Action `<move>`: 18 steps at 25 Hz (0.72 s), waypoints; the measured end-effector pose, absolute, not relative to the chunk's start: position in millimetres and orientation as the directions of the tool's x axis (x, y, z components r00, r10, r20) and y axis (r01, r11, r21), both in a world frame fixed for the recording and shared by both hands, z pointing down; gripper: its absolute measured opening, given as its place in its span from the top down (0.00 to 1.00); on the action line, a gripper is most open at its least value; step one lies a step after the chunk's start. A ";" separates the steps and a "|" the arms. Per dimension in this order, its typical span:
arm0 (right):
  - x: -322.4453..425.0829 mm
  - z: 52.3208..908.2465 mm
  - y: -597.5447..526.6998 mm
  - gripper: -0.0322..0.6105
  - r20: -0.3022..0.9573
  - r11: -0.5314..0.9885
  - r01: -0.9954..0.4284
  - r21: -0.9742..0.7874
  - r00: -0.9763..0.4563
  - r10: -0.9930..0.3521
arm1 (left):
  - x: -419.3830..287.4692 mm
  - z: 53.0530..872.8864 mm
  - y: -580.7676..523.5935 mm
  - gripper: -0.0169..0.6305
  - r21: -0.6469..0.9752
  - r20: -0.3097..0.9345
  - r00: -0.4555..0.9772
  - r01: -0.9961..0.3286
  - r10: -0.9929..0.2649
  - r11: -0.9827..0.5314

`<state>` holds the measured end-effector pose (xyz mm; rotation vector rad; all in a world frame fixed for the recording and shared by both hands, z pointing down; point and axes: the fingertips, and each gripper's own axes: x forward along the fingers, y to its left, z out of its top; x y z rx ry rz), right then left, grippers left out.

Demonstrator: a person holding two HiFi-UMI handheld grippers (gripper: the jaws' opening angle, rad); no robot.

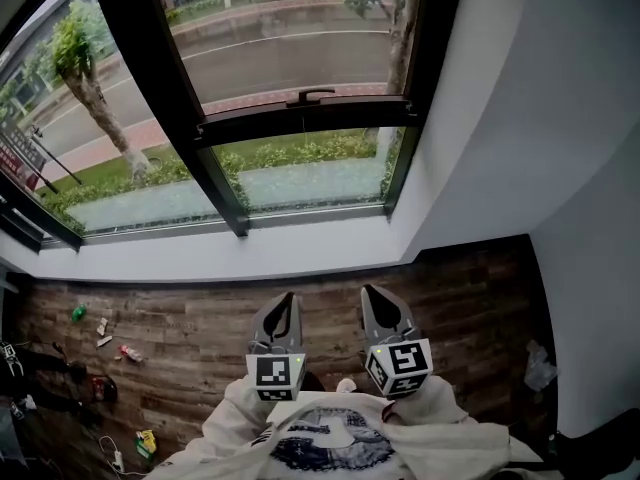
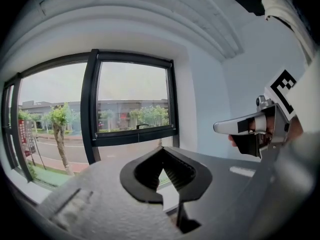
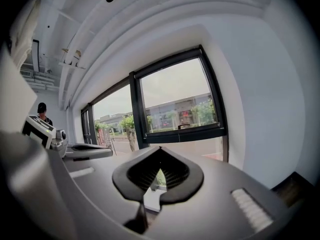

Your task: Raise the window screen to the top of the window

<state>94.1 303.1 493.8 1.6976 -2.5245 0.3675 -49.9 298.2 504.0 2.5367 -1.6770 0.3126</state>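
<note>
**Grippers shut and empty, screen bar part-way up the window**

White sleeves (image 1: 235,413) lie nearest in the head view. Out of them the left gripper (image 1: 289,298) and the right gripper (image 1: 368,291) point side by side toward the window (image 1: 150,78), close together but not touching. Each carries a marker cube (image 1: 277,373) at its near end. Both hang over the wood floor (image 1: 200,318), well short of the white sill (image 1: 200,253).

In the left gripper view the jaws stand together with their tips meeting and nothing between them; only the far window shows through the hollow behind the tips. The right gripper view shows the same: jaws closed, nothing held.

Across the right-hand pane runs a dark bar (image 1: 300,118). The gripper views put it below the window's mid-height, with clear glass above it. A small handle (image 1: 310,95) sits on top of the bar near its middle. The glass under the bar looks milkier than the glass above. This is probably the mesh of the screen (image 1: 300,173), though the view is too coarse to be sure.

Beyond the glass are a road (image 1: 290,53) and, to the left, a tree (image 1: 85,78). Bits of litter (image 1: 110,338) lie on the floor at the left, and a white wall (image 1: 560,118) closes the scene on the right
</note>
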 end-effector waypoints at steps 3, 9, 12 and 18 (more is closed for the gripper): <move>104.6 503.8 286.7 0.94 0.206 0.346 -0.923 -0.166 -0.376 -0.903 | -43.2 514.7 285.0 0.97 -0.071 0.229 0.377 -0.913 -0.898 -0.401; 96.4 526.2 210.3 0.94 0.223 0.337 -0.924 -0.182 -0.372 -0.901 | -49.7 529.7 209.4 0.97 -0.064 0.247 0.387 -0.908 -0.888 -0.413; 76.2 535.4 149.6 0.94 0.238 0.344 -0.925 -0.160 -0.374 -0.896 | -72.0 545.6 143.6 0.97 -0.058 0.256 0.387 -0.909 -0.886 -0.414; 56.7 526.8 -3.1 0.94 0.279 0.291 -0.953 -0.090 -0.304 -0.911 | -109.2 544.2 -20.9 0.97 -0.091 0.247 0.414 -0.890 -0.876 -0.446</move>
